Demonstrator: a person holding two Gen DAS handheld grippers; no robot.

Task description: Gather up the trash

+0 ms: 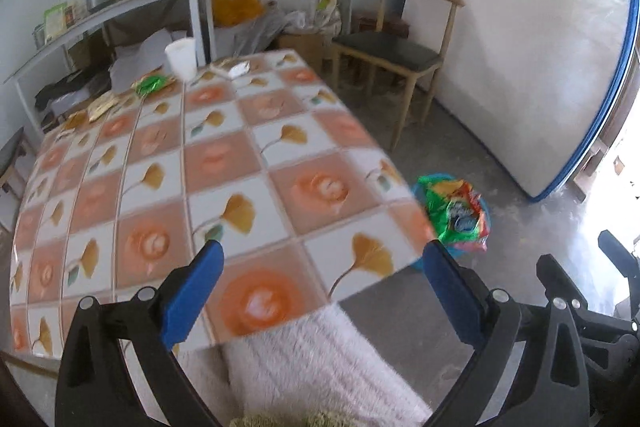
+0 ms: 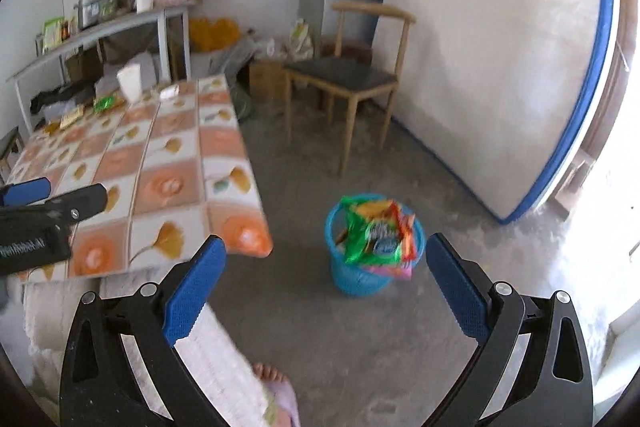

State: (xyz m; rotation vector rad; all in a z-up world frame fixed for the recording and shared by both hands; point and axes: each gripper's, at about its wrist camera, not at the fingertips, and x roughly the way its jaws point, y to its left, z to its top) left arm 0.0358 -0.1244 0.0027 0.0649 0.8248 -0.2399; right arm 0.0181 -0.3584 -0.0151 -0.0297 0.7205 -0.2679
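Note:
A blue basket [image 2: 360,277] stands on the floor beside the table, stuffed with bright snack wrappers [image 2: 376,231]; the left wrist view shows the same basket [image 1: 486,205] past the table's corner. More trash lies at the table's far end: a green wrapper [image 1: 151,84], yellowish wrappers [image 1: 102,105] and a crumpled white paper [image 1: 237,69]. My left gripper [image 1: 322,259] hangs open over the near table corner, holding nothing. My right gripper [image 2: 326,255] is open and empty above the floor, short of the basket. The left gripper [image 2: 52,197] also shows at the left edge of the right wrist view.
The tiled-pattern table [image 1: 224,163] carries a white cup [image 1: 181,59] at its far end. A wooden chair [image 2: 348,75] stands beyond the basket, a leaning mattress [image 2: 500,67] to the right, a cluttered shelf [image 1: 108,7] at the back. A person's leg in pale fabric [image 1: 320,363] and bare foot [image 2: 272,373] are below.

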